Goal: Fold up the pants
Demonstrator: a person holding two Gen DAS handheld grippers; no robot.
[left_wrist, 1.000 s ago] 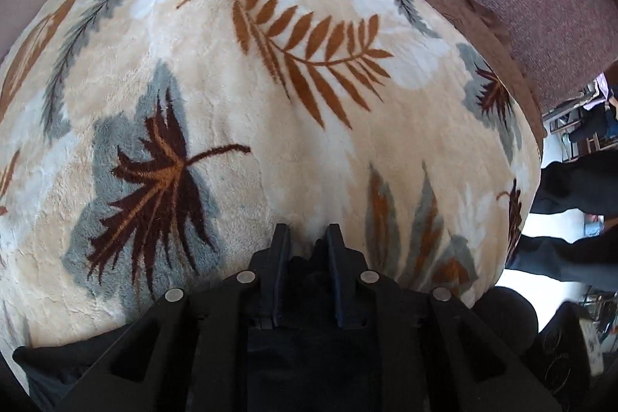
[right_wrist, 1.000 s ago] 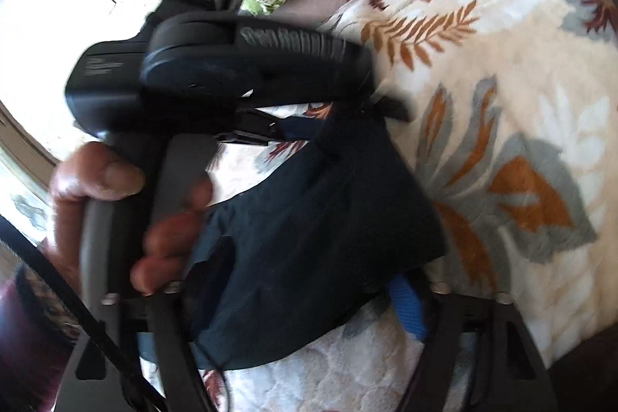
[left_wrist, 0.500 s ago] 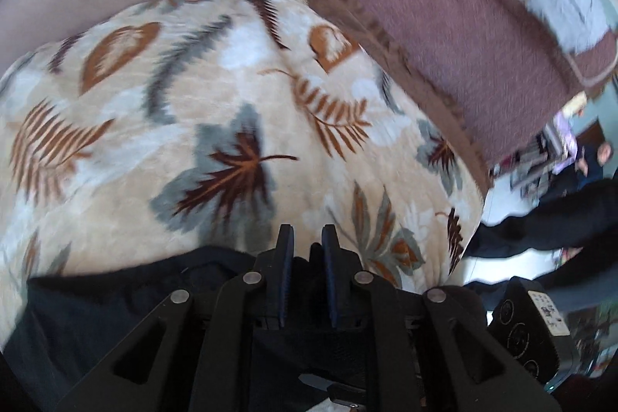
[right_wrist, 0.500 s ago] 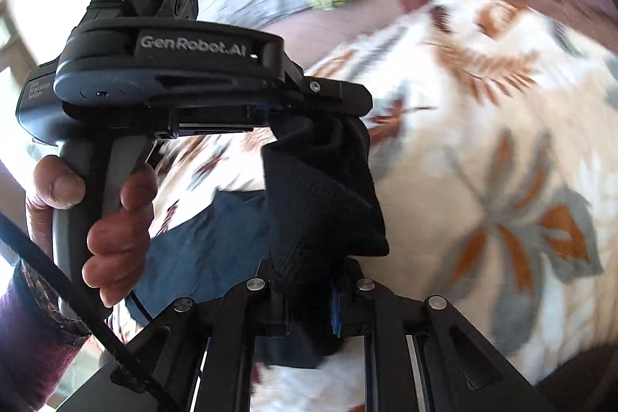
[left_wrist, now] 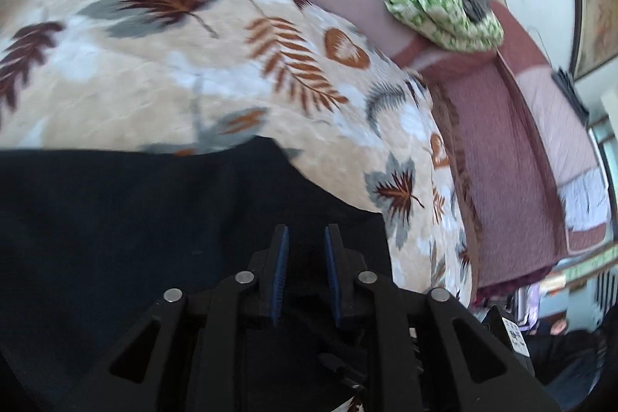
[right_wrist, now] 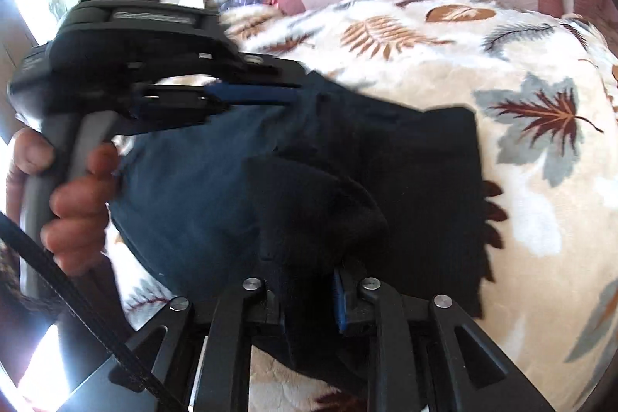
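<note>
1. Dark pants point(right_wrist: 405, 172) are spread on leaf-print blanket point(right_wrist: 521, 72), near centre-left.
2. R gripper point(right_wrist: 309, 277): fingers clamped on a bunched fold of pants.
3. L gripper point(left_wrist: 305, 246): fingers slightly apart, dark cloth seen between them; grip can't be told.
4. Green pillow point(left_wrist: 444, 2) is seen far right.

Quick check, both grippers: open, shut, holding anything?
Left gripper: narrow gap between the blue pads, dark pants beneath; grip cannot be told.
Right gripper: shut on a bunch of the pants.
</note>
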